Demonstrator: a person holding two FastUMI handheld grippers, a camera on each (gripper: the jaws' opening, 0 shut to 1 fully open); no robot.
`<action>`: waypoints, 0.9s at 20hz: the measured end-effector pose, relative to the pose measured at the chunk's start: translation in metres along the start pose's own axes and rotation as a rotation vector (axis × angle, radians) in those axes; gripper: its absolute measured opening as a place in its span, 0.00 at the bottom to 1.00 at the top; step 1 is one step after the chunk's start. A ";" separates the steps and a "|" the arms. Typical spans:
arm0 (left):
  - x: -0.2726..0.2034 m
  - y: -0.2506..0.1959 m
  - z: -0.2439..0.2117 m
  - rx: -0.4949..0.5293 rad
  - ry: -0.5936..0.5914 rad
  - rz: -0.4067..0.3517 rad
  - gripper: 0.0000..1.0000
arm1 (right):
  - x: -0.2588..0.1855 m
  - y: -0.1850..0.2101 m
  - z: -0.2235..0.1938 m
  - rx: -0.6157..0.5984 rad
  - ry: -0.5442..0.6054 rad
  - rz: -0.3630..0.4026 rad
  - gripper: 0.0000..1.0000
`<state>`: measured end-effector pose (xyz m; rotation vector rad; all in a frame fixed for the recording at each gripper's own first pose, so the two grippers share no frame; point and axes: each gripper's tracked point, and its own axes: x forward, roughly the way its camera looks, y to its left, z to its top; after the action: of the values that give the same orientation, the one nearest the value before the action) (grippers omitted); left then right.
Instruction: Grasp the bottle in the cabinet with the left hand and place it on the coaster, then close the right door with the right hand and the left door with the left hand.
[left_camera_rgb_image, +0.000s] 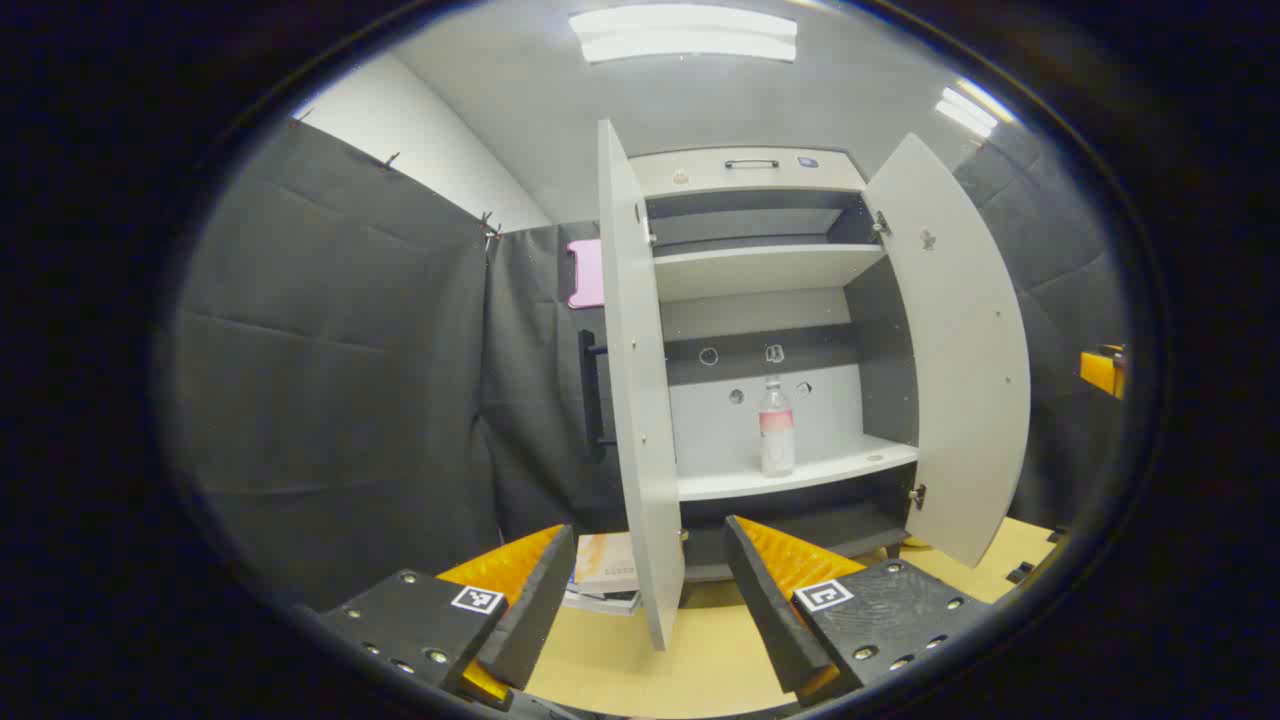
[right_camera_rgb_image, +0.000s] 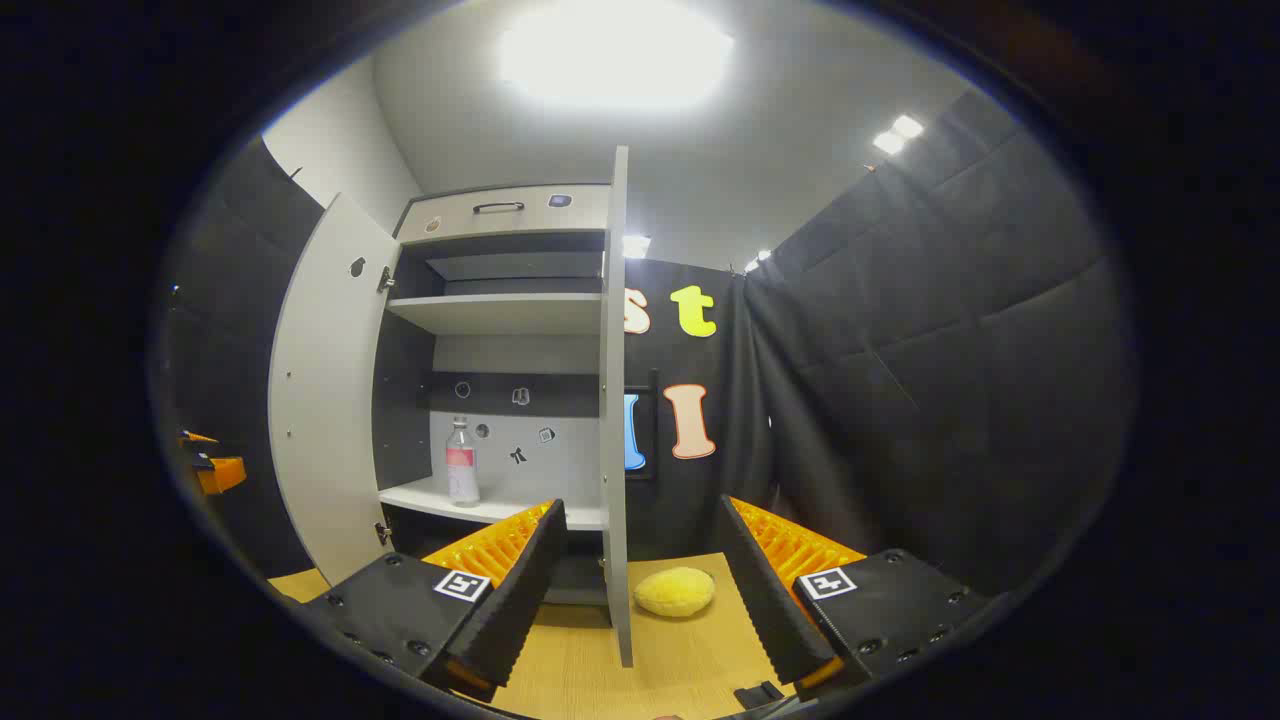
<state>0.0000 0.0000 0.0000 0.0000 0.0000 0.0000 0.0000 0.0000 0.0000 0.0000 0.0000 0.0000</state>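
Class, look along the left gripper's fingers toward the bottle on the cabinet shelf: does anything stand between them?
Partly. The bottle stands upright on the lower shelf. The edge of the open left door juts toward the camera between the fingers of the open left gripper, left of the bottle. To the door's right, nothing visible blocks the way.

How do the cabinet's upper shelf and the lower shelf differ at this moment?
The lower shelf carries the bottle, standing upright; the upper shelf carries nothing that I can see. The wall behind the lower shelf has small stickers or marks on it, while the wall behind the upper shelf looks plain. Both are light grey boards, and both are exposed, since the left door and right door stand open.
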 end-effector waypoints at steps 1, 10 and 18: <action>0.000 -0.001 0.002 0.002 -0.003 0.001 0.90 | 0.001 0.000 0.000 0.000 -0.003 0.000 0.96; 0.006 -0.005 0.007 0.021 -0.014 0.014 0.90 | 0.009 -0.004 0.000 0.003 -0.003 0.003 0.96; 0.013 -0.010 0.009 0.031 -0.017 0.012 0.90 | 0.014 -0.009 -0.001 0.002 -0.001 -0.008 0.96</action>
<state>0.0131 -0.0097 0.0094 0.0305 -0.0168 0.0123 0.0137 -0.0091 -0.0010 0.0017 -0.0013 -0.0085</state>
